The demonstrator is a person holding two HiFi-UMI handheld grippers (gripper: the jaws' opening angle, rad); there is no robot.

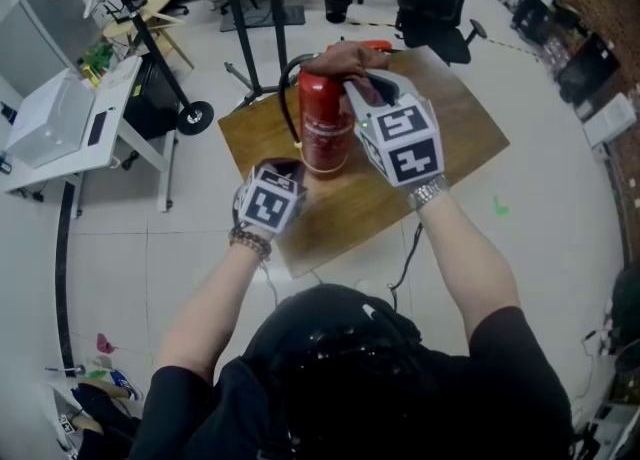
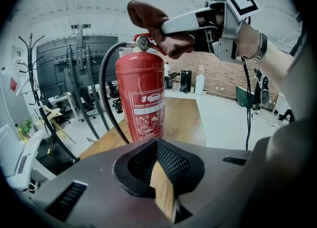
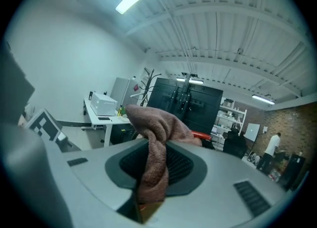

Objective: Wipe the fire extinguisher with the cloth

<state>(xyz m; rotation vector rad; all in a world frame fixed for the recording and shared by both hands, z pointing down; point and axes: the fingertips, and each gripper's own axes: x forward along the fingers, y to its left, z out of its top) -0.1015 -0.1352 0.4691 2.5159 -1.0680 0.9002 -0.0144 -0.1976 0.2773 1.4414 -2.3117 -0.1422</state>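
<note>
A red fire extinguisher (image 1: 325,128) stands upright on a wooden table (image 1: 460,138). My right gripper (image 1: 350,73) is at the extinguisher's top, shut on a brown cloth (image 1: 342,56) that lies over the valve and handle. In the right gripper view the cloth (image 3: 153,138) hangs pinched between the jaws, with the red lever (image 3: 204,135) just beyond it. My left gripper (image 1: 290,168) hovers near the lower left side of the cylinder, apart from it. In the left gripper view its jaws (image 2: 161,172) are shut with nothing in them, facing the extinguisher (image 2: 141,98) and the cloth (image 2: 151,19) above.
A black hose (image 2: 105,88) curves down the extinguisher's left side. A black stand with a wheeled base (image 1: 195,116) is beside the table's left corner. A white desk with a printer (image 1: 60,123) stands at left, an office chair (image 1: 440,8) behind the table.
</note>
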